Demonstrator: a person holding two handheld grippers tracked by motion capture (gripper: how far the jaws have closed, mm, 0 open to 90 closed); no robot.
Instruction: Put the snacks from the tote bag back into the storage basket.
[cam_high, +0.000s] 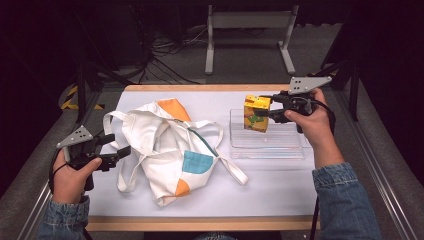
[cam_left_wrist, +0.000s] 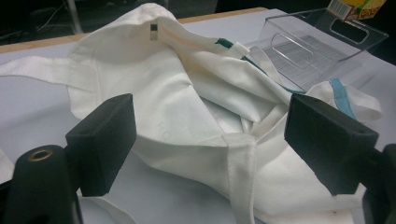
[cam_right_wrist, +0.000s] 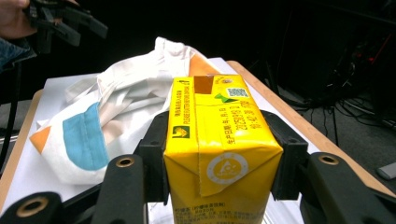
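- Right gripper (cam_high: 264, 113): fingers clenched on the yellow juice carton (cam_high: 257, 113), one pad on each broad side; clear in the right gripper view, carton (cam_right_wrist: 219, 149) wedged between both pads.
- Carton is off the desk (cam_high: 280, 180), held above the left end of the clear plastic tray (cam_high: 267, 145); not touching it as far as I can tell.
- Left gripper (cam_high: 117, 150): fingers released, nothing between them; sits at the left edge of the white tote bag (cam_high: 170, 145), facing the cloth. In the left gripper view the bag (cam_left_wrist: 187, 107) lies just ahead of the open pads.
- Progress, my read: pick-up done, carton lifted out of tray. Left to do: carry it over to the bag, get the bag mouth open w/ left gripper, drop it in. Roughly early-to-mid.
- Carton orientation: upright, long axis approx. vertical, slight tilt; folded top end faces up toward the right gripper's camera.
- Bag lies flat and crumpled, handles splayed; opening not clearly readable.
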